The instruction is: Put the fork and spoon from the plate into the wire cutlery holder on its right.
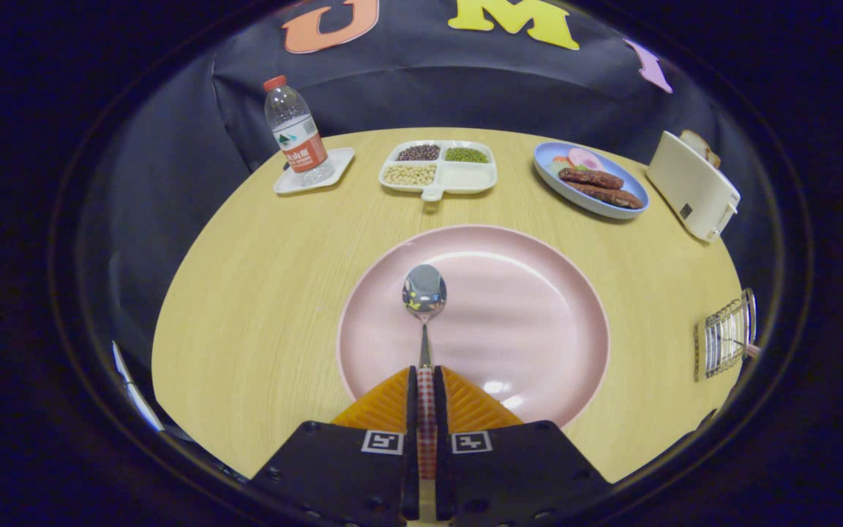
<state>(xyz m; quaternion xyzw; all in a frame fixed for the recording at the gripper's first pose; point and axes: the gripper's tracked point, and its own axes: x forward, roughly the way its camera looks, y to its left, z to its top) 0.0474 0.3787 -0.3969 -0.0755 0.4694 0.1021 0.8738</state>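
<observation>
- Now your jaws grip the spoon by its handle, over the pink plate.
- No fork on the plate.
- Next, carry it right to the wire holder.

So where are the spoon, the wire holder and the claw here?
spoon [424, 291]: gripper view, on its bowl.
wire cutlery holder [726, 338]: gripper view, on its wire side.
claw [426, 380]: gripper view, between the fingertips, which are shut on the spoon handle.
</observation>
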